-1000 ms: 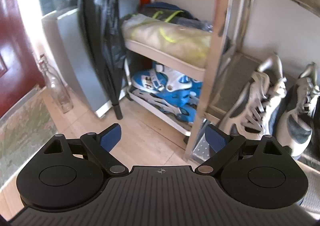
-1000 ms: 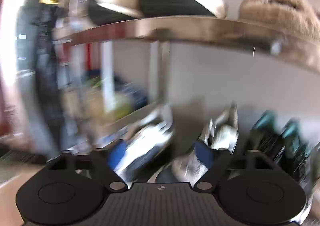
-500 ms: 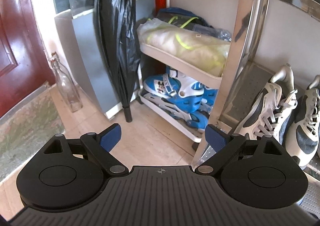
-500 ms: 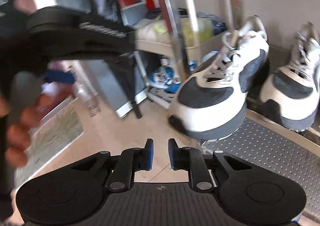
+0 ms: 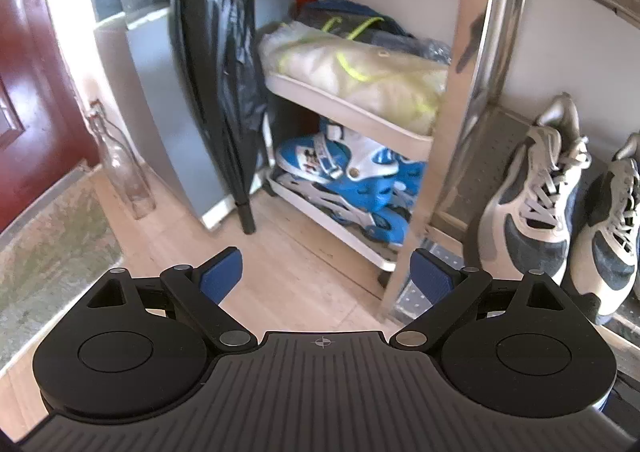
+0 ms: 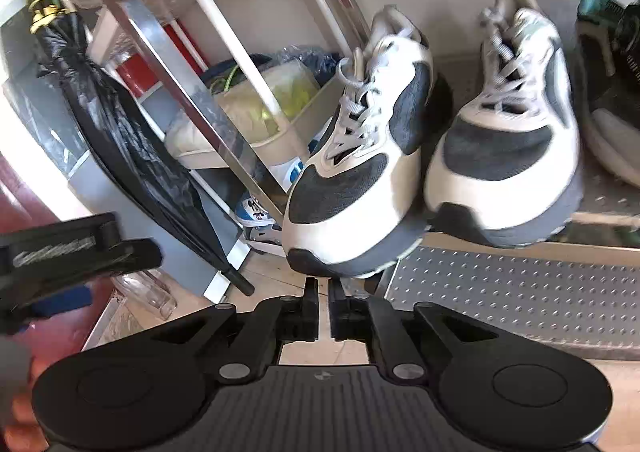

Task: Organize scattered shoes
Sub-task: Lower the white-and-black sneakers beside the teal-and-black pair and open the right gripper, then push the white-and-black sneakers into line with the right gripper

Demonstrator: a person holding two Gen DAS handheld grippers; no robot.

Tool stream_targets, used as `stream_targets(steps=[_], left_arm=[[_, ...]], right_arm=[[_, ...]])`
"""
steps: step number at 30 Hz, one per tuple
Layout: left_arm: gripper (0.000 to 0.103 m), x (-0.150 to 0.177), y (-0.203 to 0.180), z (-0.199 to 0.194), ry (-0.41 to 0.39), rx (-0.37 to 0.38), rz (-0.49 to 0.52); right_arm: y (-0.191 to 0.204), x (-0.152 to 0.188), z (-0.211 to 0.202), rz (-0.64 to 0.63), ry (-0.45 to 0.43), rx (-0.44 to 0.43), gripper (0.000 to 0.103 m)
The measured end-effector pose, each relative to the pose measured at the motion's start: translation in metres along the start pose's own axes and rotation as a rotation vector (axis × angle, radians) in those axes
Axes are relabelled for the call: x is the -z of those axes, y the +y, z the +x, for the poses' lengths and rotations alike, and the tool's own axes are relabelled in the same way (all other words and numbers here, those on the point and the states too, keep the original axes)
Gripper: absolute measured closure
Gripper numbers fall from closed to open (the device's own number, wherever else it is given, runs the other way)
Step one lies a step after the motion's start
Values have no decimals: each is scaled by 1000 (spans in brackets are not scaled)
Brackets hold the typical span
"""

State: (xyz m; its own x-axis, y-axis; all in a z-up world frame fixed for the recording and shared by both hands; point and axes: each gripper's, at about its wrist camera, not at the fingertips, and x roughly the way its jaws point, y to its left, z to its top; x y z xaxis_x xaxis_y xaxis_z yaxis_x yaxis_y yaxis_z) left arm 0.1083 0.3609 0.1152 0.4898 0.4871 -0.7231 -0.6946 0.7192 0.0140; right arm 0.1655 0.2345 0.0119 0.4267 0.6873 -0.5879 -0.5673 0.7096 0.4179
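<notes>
Risk: left sneaker (image 6: 352, 171) overhangs the rack (image 6: 520, 292) edge beside its mate (image 6: 508, 143), so a nudge from the near-closed, empty right gripper (image 6: 323, 292) or spread, empty left gripper (image 5: 324, 272) could topple it.

A home entryway — red front door (image 5: 28, 91), metal shoe rack (image 6: 512, 292) with sneakers (image 6: 360, 155), folded umbrella (image 5: 216, 63).
</notes>
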Motion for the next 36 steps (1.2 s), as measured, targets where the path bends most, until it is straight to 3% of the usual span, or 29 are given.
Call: stream_targets(steps=[5,8,14,16,22,24,26,27,33,36], left_arm=[[8,2,-9,1,20,30,21],[8,3,-14,1,24,38,26],[8,3,-17,3,29,25,28],[8,3,-17,5,33,24,27],[8,3,-17,7,35,26,34],[8,3,-17,7,37,28,29],[8,2,-17,7,37,28,31],[8,2,-17,7,36,27,31],[8,-1,-5,3,8,-16,-26],[8,-2,3,0,-19,-51,-54]], right_arm=[[-22,2,-37,-58,-65,97,89],[-30,-8,-34,-35,-82,94,89],[-43,-26,2,118,20,4,89],[-46,-27,18,161,38,43,89],[-65,-38,20,225,-36,116,93],[-73,-41,22,216,-29,120,101],[-76,-42,22,210,-20,110,99],[-74,-41,21,196,-16,106,85],[-46,-21,16,59,49,-46,86],[-33,-12,25,104,66,-150,85]])
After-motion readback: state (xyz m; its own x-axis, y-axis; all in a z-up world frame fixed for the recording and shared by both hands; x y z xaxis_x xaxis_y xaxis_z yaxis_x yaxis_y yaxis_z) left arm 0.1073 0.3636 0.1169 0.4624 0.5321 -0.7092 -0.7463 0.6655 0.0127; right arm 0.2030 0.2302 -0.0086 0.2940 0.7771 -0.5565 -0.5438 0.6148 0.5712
